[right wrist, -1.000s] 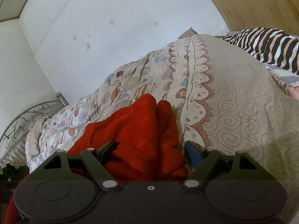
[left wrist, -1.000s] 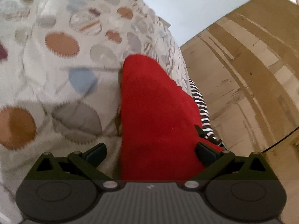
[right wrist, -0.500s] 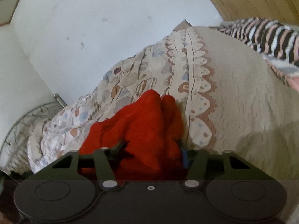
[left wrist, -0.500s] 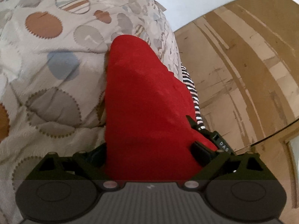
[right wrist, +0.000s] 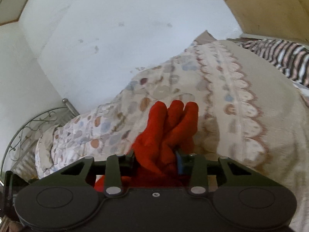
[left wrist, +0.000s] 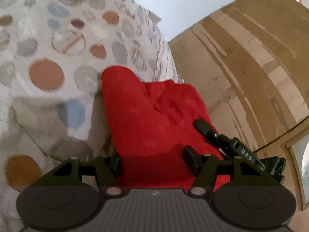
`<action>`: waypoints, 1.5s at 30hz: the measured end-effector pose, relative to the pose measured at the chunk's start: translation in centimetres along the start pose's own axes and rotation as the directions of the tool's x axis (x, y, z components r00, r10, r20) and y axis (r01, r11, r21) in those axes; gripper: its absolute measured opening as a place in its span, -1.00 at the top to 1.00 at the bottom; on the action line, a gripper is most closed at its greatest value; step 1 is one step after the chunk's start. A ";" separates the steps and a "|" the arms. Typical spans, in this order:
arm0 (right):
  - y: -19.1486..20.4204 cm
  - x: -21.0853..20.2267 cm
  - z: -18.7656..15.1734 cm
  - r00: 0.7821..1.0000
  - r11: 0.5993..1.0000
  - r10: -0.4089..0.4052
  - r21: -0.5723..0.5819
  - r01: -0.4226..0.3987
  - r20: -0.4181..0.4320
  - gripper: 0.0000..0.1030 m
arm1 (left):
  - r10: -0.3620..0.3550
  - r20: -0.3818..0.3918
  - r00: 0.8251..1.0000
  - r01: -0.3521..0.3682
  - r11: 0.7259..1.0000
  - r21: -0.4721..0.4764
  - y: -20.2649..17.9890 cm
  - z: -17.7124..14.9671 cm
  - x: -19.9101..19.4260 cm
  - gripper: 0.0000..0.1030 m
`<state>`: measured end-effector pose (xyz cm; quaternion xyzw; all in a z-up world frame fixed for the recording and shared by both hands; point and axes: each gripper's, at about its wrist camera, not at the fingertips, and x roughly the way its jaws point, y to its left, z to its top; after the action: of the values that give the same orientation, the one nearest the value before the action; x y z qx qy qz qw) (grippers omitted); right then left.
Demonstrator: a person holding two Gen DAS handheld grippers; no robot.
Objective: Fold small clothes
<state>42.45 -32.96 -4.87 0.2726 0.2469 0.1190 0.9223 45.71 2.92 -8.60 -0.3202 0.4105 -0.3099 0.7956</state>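
A red fleece garment (left wrist: 152, 119) hangs bunched over the patterned quilt (left wrist: 48, 58). My left gripper (left wrist: 152, 161) is shut on its near edge, the cloth filling the gap between the fingers. In the right wrist view my right gripper (right wrist: 155, 161) is shut on the red garment (right wrist: 170, 127), which stands up in folds above the jaws. The other gripper (left wrist: 227, 145) shows at the garment's right side in the left wrist view.
The bed quilt (right wrist: 241, 116) with dots and scalloped bands fills both views. A striped cloth (right wrist: 285, 61) lies at the far right. A metal bed frame (right wrist: 29, 127) is at the left, a white wall (right wrist: 115, 38) behind, wooden panelling (left wrist: 241, 67) to the right.
Both grippers closed further on the red garment and lifted it. The garment is now bunched narrower between the right fingers, and the two grippers have come closer together.
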 end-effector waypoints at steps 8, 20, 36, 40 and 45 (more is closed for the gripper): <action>5.9 3.6 -0.6 0.997 0.996 0.082 -0.023 -0.082 -0.010 0.28 | 0.035 0.099 0.995 -0.031 0.999 -0.039 3.3 2.4 -5.5 -0.24; 10.6 12.3 -3.5 0.987 0.990 0.131 -0.045 -0.135 -0.089 0.29 | 0.280 0.197 0.940 -0.295 0.954 0.050 7.3 3.6 -9.9 -0.25; 4.5 13.0 -7.0 0.992 0.999 -0.027 0.016 0.029 -0.121 -0.06 | 0.391 0.285 0.875 -0.448 0.878 0.170 7.0 -1.0 -6.8 -0.76; 5.2 12.3 -6.9 0.993 0.999 -0.038 -0.011 0.037 -0.115 -0.12 | 0.411 0.289 0.865 -0.467 0.870 0.161 6.9 -0.6 -7.1 -0.85; 6.7 11.4 -6.6 0.994 0.995 -0.059 -0.082 0.052 -0.094 -0.38 | 0.461 0.309 0.832 -0.516 0.848 0.126 6.2 -0.1 -8.1 -0.94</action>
<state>48.19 -20.45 -10.36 0.2227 0.2936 0.1159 0.9224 43.27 12.75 -9.65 -0.1597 0.3340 -0.0898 0.9246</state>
